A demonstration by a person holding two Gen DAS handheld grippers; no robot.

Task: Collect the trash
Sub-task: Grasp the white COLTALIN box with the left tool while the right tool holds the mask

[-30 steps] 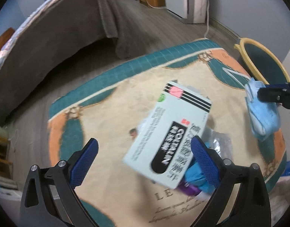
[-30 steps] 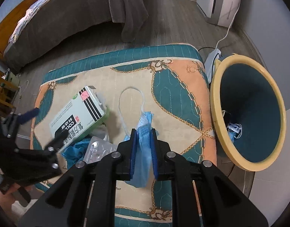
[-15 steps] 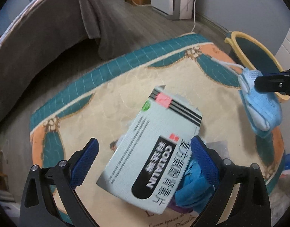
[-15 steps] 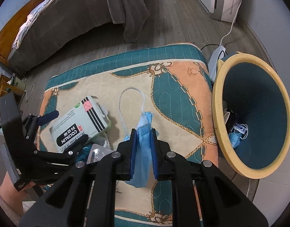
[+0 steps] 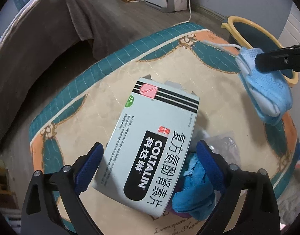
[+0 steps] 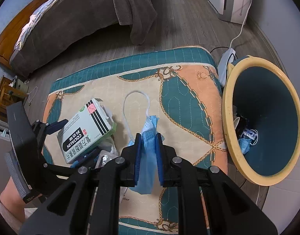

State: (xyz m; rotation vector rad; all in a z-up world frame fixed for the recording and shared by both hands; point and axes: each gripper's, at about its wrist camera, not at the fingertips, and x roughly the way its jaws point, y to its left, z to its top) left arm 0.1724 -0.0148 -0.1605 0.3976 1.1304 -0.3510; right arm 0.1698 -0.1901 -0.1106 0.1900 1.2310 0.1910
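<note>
medicine box [image 6: 87,129]: lay on the mat [image 6: 181,90], toward its left side in the right wrist view, between the spread fingers [image 5: 91,164] of the left gripper [image 5: 148,166]
crumpled glove [image 5: 195,192]: just right of the box, partly under it
blister pack [image 5: 226,145]: beside the glove
face mask [image 6: 148,152]: hung between the fingers [image 6: 137,156] of the right gripper [image 6: 148,156], above the mat
bin [image 6: 267,125]: on the floor [image 6: 189,19], just right of the mat, with scraps inside
bed [image 6: 71,19]: behind the mat
</note>
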